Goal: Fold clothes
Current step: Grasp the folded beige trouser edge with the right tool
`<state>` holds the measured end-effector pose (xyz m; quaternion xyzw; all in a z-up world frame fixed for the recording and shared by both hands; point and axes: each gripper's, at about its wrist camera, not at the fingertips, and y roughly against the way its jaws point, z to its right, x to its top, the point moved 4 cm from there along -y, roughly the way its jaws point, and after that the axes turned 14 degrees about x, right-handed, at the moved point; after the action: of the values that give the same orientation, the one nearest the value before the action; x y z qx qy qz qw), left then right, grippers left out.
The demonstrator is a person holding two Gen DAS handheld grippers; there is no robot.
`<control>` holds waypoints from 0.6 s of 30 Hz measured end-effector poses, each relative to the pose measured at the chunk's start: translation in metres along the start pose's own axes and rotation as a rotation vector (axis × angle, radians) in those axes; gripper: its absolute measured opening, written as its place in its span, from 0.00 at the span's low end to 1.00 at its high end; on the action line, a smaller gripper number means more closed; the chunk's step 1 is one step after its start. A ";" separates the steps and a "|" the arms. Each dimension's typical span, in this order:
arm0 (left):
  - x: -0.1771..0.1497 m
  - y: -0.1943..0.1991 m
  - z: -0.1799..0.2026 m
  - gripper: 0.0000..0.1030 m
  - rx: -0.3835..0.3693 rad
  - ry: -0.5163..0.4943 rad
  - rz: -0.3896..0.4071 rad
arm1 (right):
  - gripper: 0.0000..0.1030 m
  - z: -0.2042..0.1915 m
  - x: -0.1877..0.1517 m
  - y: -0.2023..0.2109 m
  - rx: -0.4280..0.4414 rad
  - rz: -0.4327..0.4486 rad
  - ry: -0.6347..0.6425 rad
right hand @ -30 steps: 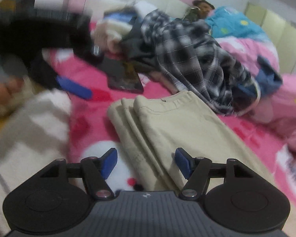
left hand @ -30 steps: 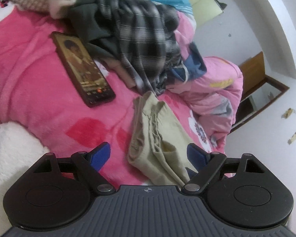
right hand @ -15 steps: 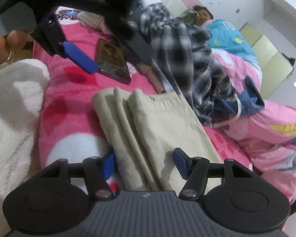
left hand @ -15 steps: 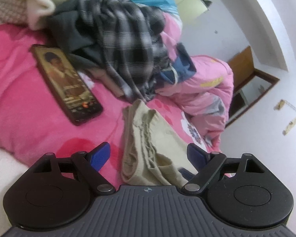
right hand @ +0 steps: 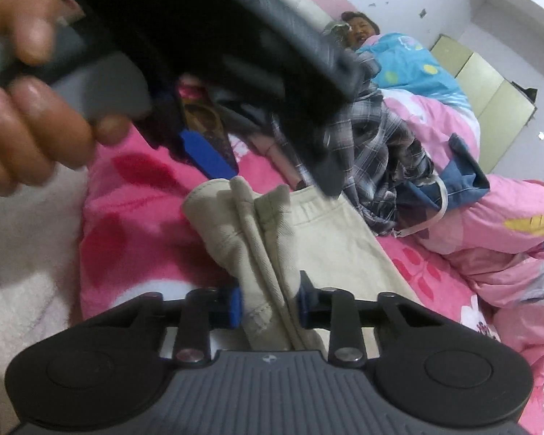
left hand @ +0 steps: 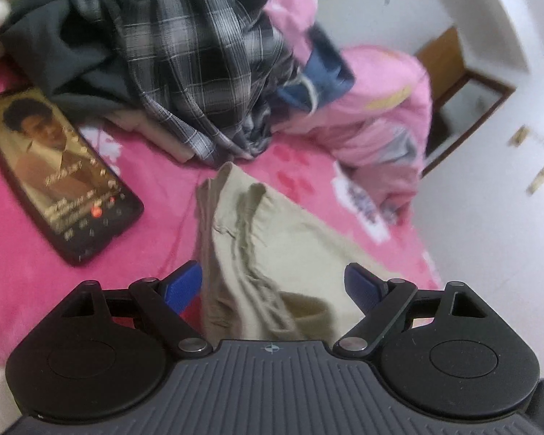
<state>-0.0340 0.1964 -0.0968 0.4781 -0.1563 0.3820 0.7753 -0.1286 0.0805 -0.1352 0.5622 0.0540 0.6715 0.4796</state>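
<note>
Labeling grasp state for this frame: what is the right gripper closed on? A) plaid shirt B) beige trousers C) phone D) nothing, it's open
B. In the right wrist view the right gripper has its blue pads pressed against a bunched fold of the beige trousers; the plaid shirt lies further back on the bed, untouched by it.

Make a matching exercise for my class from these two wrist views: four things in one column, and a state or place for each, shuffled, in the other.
Things:
1. right gripper
2. left gripper
3. phone
4. plaid shirt

States or places:
A. lying flat on the pink blanket, screen lit
B. open, a finger on each side of the khaki trousers
C. heaped on the clothes pile
D. shut on the khaki trousers

Pairs: 1-D, 2-B, 3-A, 4-C
</note>
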 end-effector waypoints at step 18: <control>0.040 -0.054 0.002 0.81 -0.049 0.165 -0.311 | 0.21 0.025 0.006 0.029 -0.014 0.134 -0.130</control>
<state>0.0326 0.1987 -0.1044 0.4444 -0.0256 0.2915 0.8467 -0.1247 0.0579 -0.1044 0.6035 -0.0195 0.6646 0.4402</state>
